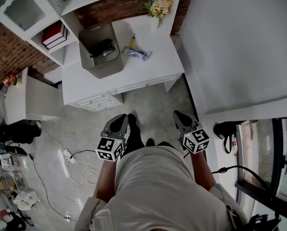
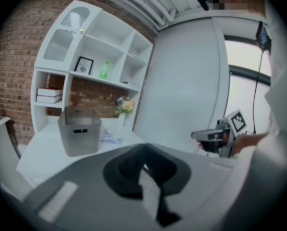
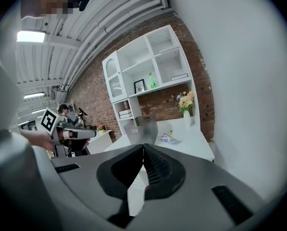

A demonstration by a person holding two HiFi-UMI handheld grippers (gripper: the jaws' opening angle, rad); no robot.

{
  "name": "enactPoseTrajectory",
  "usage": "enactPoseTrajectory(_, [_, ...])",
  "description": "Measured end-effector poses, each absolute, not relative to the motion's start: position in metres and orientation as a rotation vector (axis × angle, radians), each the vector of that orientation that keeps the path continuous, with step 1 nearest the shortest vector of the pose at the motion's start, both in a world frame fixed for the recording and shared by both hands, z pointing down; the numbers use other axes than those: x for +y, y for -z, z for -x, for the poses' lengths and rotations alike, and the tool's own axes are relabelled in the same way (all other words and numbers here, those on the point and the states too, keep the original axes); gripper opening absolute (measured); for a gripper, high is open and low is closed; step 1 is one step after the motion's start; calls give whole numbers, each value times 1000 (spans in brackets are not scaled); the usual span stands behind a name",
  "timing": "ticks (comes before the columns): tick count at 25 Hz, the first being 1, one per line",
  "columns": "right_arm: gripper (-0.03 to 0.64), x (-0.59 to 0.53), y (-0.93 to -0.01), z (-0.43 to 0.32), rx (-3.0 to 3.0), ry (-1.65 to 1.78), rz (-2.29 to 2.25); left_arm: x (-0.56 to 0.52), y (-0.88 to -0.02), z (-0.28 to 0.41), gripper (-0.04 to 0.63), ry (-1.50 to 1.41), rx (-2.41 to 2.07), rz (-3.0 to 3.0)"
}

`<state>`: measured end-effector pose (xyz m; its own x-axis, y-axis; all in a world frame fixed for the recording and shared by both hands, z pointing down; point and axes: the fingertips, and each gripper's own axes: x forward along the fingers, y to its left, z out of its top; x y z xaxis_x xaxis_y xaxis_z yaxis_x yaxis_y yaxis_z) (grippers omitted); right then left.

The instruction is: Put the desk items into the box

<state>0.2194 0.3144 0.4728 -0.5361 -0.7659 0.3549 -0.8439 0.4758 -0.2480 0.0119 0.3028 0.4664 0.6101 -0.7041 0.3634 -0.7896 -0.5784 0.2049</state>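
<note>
Flowers (image 1: pixel 158 5) are standing at the rear right corner of the white worktop (image 1: pixel 153 66). Toward its rear left corner, the grey box (image 1: pixel 105 70) is standing upright, holding dark items (image 1: pixel 102 47). Just beside the box's right wall, a yellow pen (image 1: pixel 132 41) and a crinkled packet (image 1: pixel 136 54) are lying on the worktop. The left claw (image 1: pixel 120 120) and right claw (image 1: pixel 178 115) are hovering over the floor (image 1: pixel 157 100), well apart from the worktop, each pressed together and gripping nothing.
</note>
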Motion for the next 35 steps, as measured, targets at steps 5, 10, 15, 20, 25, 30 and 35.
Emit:
enactPoseTrajectory(5, [2, 287, -474, -212, -2511, -602, -1415, 275, -472, -3, 3, -373, -1176, -2492])
enactPoseTrajectory(10, [2, 264, -480, -210, -2482, -629, -1435, 248, -476, 2, 3, -384, -1155, -2492])
enactPoseTrajectory(15, [3, 239, -486, -201, -2459, -660, -1453, 219, -482, 12, 3, -403, -1129, -2489])
enactPoseTrajectory(20, [3, 206, -484, -190, -2448, -661, -1465, 184, -484, 21, 3, -417, -1094, -2502])
enactPoseTrajectory(25, [3, 171, -477, -179, -2428, -659, -1494, 144, -479, 31, 3, -416, -1058, -2523])
enactPoseTrajectory(30, [3, 136, -473, -166, -2399, -654, -1531, 106, -480, 38, 3, -439, -997, -2558])
enactPoseTrajectory(35, [3, 108, -473, -151, -2371, -652, -1573, 83, -485, 39, 3, -476, -903, -2596])
